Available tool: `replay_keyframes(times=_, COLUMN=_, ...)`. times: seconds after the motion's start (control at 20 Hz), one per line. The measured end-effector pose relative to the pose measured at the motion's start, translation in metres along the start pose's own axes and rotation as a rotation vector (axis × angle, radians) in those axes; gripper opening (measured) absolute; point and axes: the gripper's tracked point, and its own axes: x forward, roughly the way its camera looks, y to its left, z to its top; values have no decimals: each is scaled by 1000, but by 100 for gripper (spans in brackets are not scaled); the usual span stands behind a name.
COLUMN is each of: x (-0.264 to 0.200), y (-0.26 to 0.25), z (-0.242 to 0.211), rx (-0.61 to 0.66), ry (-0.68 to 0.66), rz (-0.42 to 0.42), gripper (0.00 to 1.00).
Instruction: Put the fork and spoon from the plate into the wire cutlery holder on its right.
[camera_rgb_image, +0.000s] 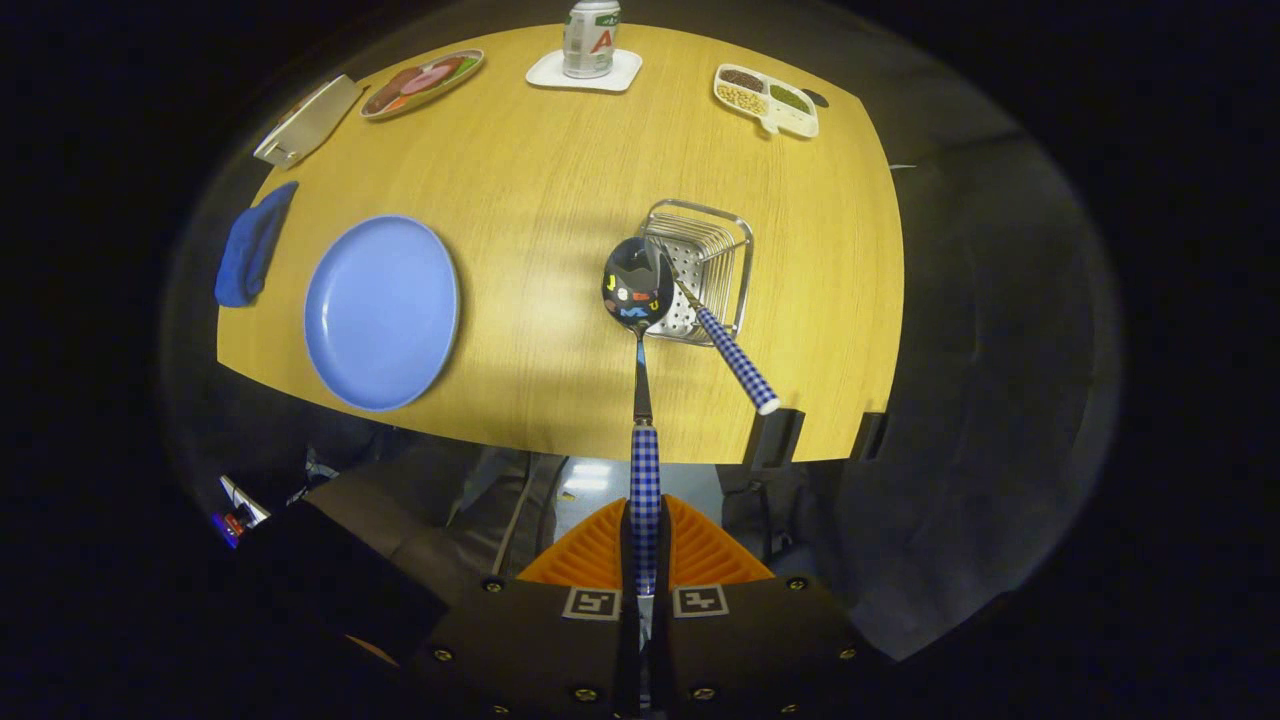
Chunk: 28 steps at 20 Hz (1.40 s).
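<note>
jaws clamped on spoon (640, 400) handle, bowl beside wire holder (700, 270); fork (735, 360) inside.

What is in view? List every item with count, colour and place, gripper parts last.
spoon: 1, blue-checked handle, clamped between the jaws, bowl beside the holder
fork: 1, blue-checked handle, leaning in the holder
wire cutlery holder: 1, silver, right of the plate
plate: 1, blue, on the table
cloth: 1, blue, left of the plate
can: 1, on a white coaster, far edge
divided tray: 1, white, far right
oval dish: 1, far left
gripper: 1, jaws shut on the spoon handle
</note>
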Motion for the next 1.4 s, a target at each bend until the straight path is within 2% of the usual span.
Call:
replay_keyframes(times=0.45, x=20, y=-30, z=32, rx=-106, ry=165, rz=-43, gripper=5)
replay_keyframes(times=0.65, x=30, y=-29, z=42, rx=-153, ry=211, rz=-30, gripper=5)
replay_keyframes(times=0.95, x=37, y=-27, z=52, rx=-157, ry=209, rz=-21, gripper=6)
replay_keyframes(times=1.25, x=31, y=-28, z=59, rx=-132, ry=149, rz=-13, gripper=14)
replay_keyframes(times=1.3, x=24, y=-27, z=62, rx=-126, ry=123, rz=-14, gripper=34)
replay_keyframes(times=1.4, x=14, y=-16, z=69, rx=-113, ry=44, rz=13, gripper=65)
